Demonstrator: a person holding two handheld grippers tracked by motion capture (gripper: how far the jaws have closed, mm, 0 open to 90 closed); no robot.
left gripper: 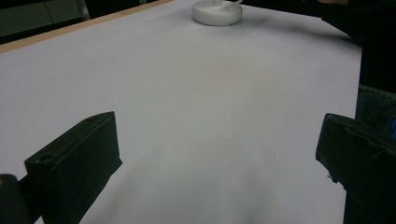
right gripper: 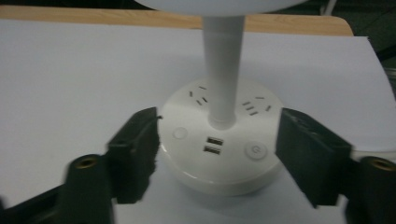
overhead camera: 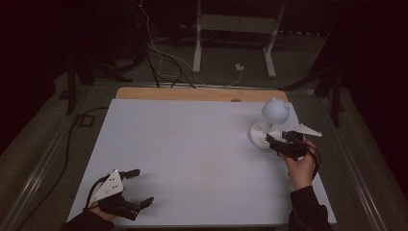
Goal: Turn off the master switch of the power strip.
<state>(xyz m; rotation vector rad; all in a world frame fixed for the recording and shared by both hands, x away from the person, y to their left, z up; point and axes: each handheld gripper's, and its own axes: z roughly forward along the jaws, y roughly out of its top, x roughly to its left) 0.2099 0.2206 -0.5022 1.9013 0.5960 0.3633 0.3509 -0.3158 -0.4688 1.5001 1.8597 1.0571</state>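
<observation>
A white desk lamp (overhead camera: 274, 110) with a globe head stands at the table's right side on a round base (overhead camera: 258, 136). In the right gripper view the base (right gripper: 187, 163) carries socket slots, two USB ports and two round buttons, and a stem (right gripper: 224, 70) rises from it. My right gripper (overhead camera: 273, 143) (right gripper: 219, 135) is open, one jaw at either side of the base's near half, close to its rim. My left gripper (overhead camera: 143, 186) (left gripper: 219, 140) rests open at the near left, nothing between its jaws. The base (left gripper: 217, 11) sits far ahead of it.
A white sheet (overhead camera: 192, 154) covers the table, with a wooden strip (overhead camera: 192, 94) bare along the far edge. Beyond it, cables (overhead camera: 159, 57) and a white stand's legs (overhead camera: 197, 48) lie on the dark floor. A dark sleeve (left gripper: 373, 70) crosses the left gripper view's right side.
</observation>
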